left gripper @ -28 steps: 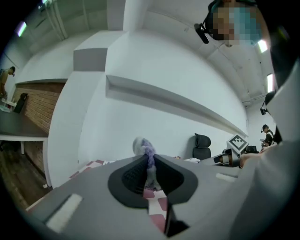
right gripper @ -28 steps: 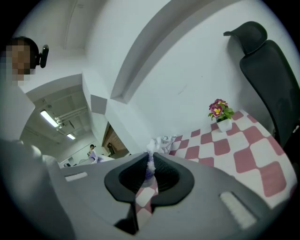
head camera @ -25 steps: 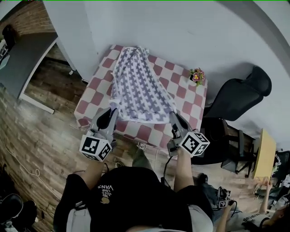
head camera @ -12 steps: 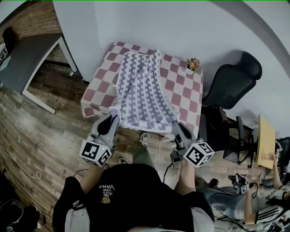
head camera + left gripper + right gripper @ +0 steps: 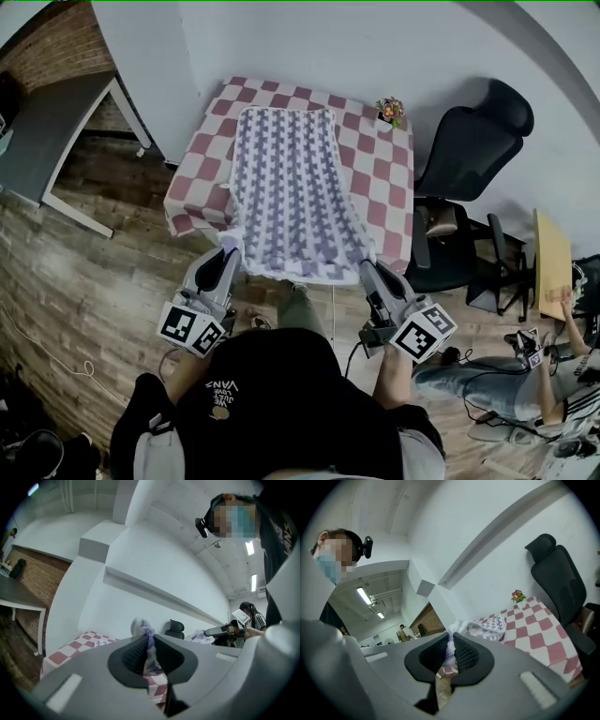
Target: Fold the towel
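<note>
- Left gripper: jaws clenched on a bunched corner of the towel. The cloth sits pinched between the ribbed pads, with a tuft poking out past the tips.
- Right gripper: jaws clamped on the other near corner, pinched the same way.
- In the head view the grips are at 7 and 5 o'clock of the towel. Holding both near corners lets the pull go evenly across the width.
- The towel lies lengthwise on the table, spread nearly flat. Its far edge is at 12 o'clock and its near edge hangs just off the table's front.
- Likely reason: drawing it toward the person to take out wrinkles before the first fold. No fold is made yet.
- Both grippers point about level, which suits dragging rather than lifting.
- Flower pot sits at 1 o'clock of the table, clear of the towel. Chair stands at 3 o'clock.
</note>
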